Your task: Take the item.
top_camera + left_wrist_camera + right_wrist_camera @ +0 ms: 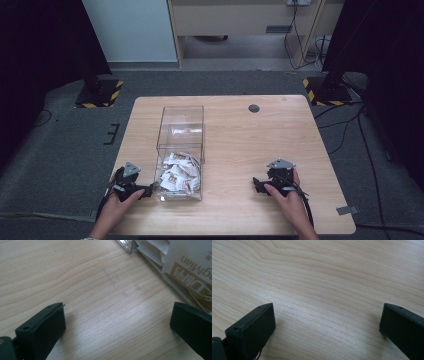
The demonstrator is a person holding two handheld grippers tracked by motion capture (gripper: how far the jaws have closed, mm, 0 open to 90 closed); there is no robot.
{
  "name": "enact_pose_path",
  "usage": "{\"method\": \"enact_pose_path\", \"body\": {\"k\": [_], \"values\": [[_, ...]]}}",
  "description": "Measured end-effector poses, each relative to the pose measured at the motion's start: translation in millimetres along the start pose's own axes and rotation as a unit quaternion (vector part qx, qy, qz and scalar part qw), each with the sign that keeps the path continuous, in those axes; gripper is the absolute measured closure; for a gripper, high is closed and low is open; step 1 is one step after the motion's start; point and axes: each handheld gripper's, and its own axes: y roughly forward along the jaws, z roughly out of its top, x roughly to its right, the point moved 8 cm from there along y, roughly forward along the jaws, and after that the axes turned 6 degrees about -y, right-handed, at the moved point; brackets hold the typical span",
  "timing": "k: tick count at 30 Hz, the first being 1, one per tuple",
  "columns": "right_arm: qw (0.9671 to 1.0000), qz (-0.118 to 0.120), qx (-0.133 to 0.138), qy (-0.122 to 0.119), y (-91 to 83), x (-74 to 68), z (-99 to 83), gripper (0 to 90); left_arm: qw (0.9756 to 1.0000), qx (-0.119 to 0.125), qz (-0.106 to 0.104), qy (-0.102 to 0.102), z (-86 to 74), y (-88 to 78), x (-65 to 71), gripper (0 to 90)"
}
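A clear box (pixel 181 150) stands on the wooden bench (pixel 250 145), left of the middle and reaching to the near edge. White and brown packets (pixel 178 176) are piled in its near end; the far end looks bare. The left gripper (pixel 148 190) rests on the bench just beside the box's near left corner. Its fingers (pixel 42 330) are spread wide with only bare wood between them. The right gripper (pixel 256 185) rests on the bench well to the right of the box. Its fingers (pixel 252 327) are spread wide too, holding nothing.
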Motion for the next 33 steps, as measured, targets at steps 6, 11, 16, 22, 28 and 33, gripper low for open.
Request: {"method": "enact_pose_path", "body": {"k": [6, 11, 16, 22, 28, 33], "values": [[1.0000, 0.000, 0.000, 0.000, -0.1, 0.0, 0.0, 0.7, 1.0000, 0.000, 0.000, 0.000, 0.0, 0.0, 0.0, 0.0], [1.0000, 0.001, 0.003, 0.002, -1.6, -0.2, -0.3, 3.8, 1.0000, 0.000, 0.000, 0.000, 0.1, 0.0, 0.0, 0.0], [0.9997, 0.020, 0.009, 0.007, -6.7, -4.4, 0.2, 7.1, 1.0000, 0.000, 0.000, 0.000, 0.1, 0.0, 0.0, 0.0], [0.9989, 0.038, 0.022, -0.015, -16.3, -12.5, 10.4, 10.4, 1.0000, 0.000, 0.000, 0.000, 0.1, 0.0, 0.0, 0.0], [0.9976, 0.048, 0.023, -0.043, -25.2, -24.7, 22.2, 17.2, 1.0000, 0.000, 0.000, 0.000, 0.1, 0.0, 0.0, 0.0], [0.9963, 0.059, 0.027, -0.055, -31.9, -33.8, 33.6, 21.2, 1.0000, 0.000, 0.000, 0.000, 0.1, 0.0, 0.0, 0.0]]}}
